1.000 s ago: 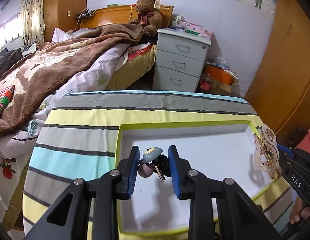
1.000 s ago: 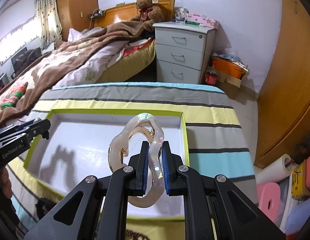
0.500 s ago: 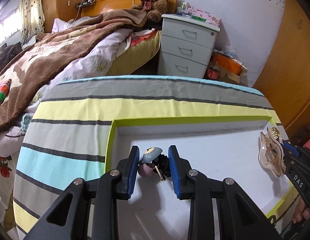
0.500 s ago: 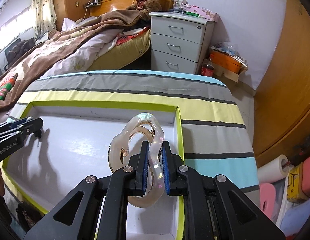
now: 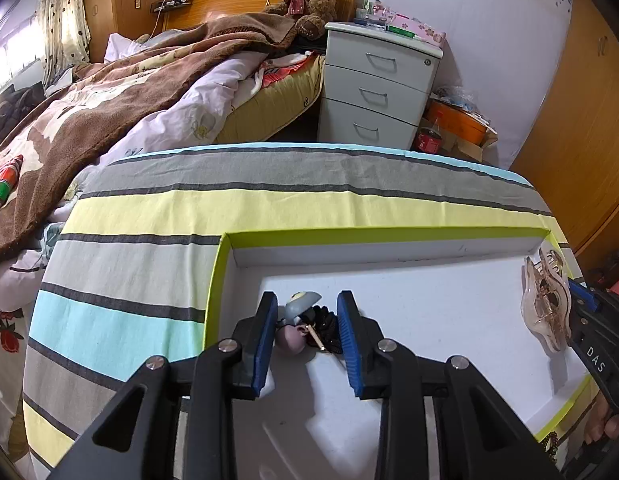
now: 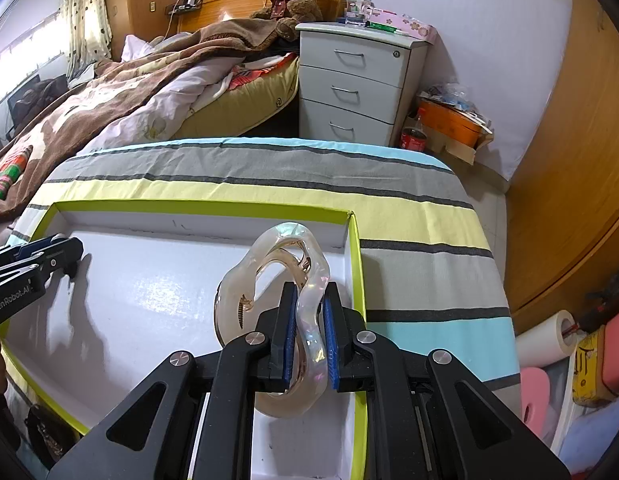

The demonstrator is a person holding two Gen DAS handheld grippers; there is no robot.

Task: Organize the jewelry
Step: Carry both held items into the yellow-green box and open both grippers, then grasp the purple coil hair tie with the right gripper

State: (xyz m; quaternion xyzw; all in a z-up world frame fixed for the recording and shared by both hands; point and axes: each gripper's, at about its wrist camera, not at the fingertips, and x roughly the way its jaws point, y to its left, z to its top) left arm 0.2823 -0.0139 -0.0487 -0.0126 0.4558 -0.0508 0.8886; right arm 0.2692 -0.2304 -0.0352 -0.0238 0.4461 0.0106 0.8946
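wrist views angled down, sharing tray (image 5: 389,236)

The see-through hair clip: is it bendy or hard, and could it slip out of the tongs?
The hair clip looks like hard, glossy plastic and keeps its loop shape while pinched, so probably stiff. That shine suggests it could slip. The right tongs hold only one narrow band of it, so it might swivel. It probably weighs little.

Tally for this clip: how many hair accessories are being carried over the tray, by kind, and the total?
Clear hair claw clip, in the right gripper: 1
Black hair tie with charms, in the left gripper: 1
Total over the white tray: 2
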